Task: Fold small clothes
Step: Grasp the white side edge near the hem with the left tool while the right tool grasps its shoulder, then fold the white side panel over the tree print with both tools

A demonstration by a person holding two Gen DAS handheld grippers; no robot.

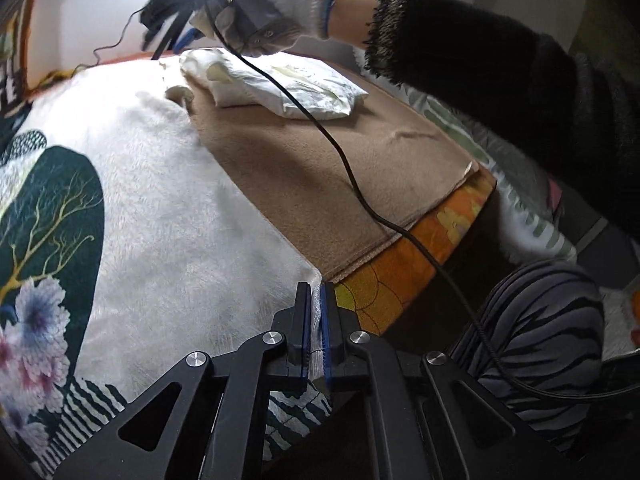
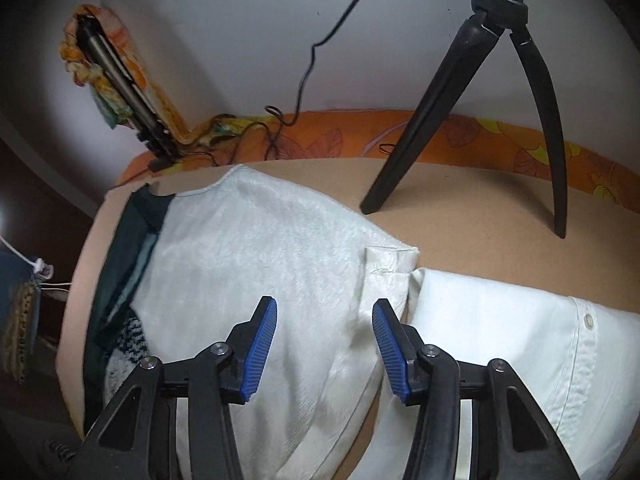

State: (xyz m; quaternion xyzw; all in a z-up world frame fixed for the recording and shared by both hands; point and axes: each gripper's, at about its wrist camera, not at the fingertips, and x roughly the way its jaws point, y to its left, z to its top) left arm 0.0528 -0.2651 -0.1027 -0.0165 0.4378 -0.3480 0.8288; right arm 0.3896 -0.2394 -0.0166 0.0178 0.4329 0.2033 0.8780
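White fleece garment (image 1: 168, 216) lay on tan blanket (image 1: 320, 184) | left claw (image 1: 316, 320) pinched its edge | right claw (image 2: 324, 344) half-open above it, empty | no legible writing.

Tan blanket (image 1: 320, 184), white garment (image 2: 260, 260), tripod (image 2: 460, 120)

Fleece garment (image 1: 168, 208): off-white plush w/ dark green patch, gold branch lines, pink-purple-blue flower, plus black & white zigzag stripes near hem. Folded shirt (image 1: 288, 92): white w/ faint pale green print; white button in right wrist view. Blanket (image 1: 320, 184) under them: plain tan. Bed sheet (image 1: 404, 280): orange w/ yellow leaf shapes, dark outlines. Left hand-held gripper (image 1: 316, 312): black frame, blue ribbed pads. Right hand-held gripper (image 2: 324, 344): same black & blue. Glove (image 1: 276, 8): grey knit, blue cuff edge. Sleeve (image 1: 500, 64): black, fuzzy. Tripod (image 2: 480, 100): black. Wall (image 2: 240, 40): white. Trousers (image 1: 540, 344): grey w/ black stripes.
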